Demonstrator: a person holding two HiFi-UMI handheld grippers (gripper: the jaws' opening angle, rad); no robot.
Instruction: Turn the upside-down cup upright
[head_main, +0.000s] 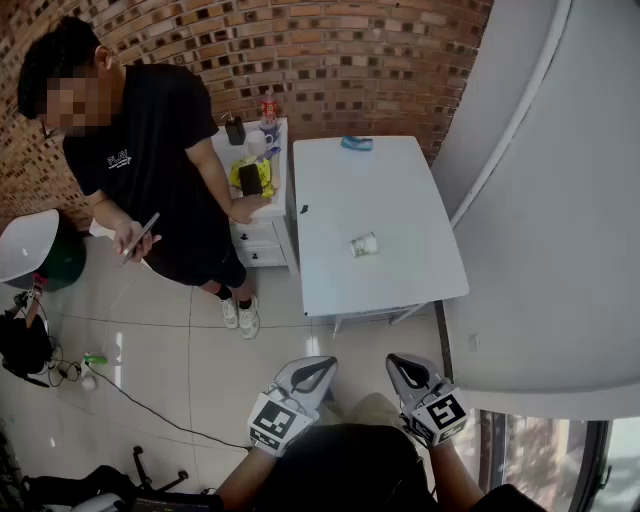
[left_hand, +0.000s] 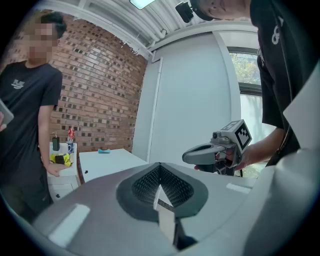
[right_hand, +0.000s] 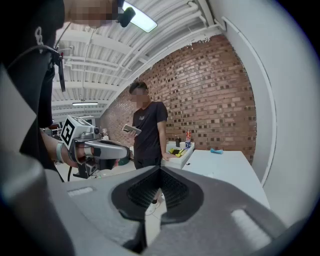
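A small pale paper cup (head_main: 365, 244) sits near the middle of the white table (head_main: 400, 200); it looks tipped over, but it is too small to tell which end is up. Both grippers hang over the floor, well short of the table's near edge. My left gripper (head_main: 324, 363) has its jaws pressed together with nothing in them, and so does my right gripper (head_main: 396, 361). The left gripper view looks along its shut jaws (left_hand: 160, 166) at the right gripper (left_hand: 192, 155) beside it. The right gripper view shows its shut jaws (right_hand: 160, 170) and the left gripper (right_hand: 117, 149). Neither gripper view shows the cup.
A person in black (head_main: 165, 160) stands left of the table with a phone, one hand on a white drawer cabinet (head_main: 262, 235) that carries bottles and a yellow item. A blue object (head_main: 356, 143) lies at the table's far end. A white wall (head_main: 560, 220) runs along the right. Cables (head_main: 120, 385) cross the floor.
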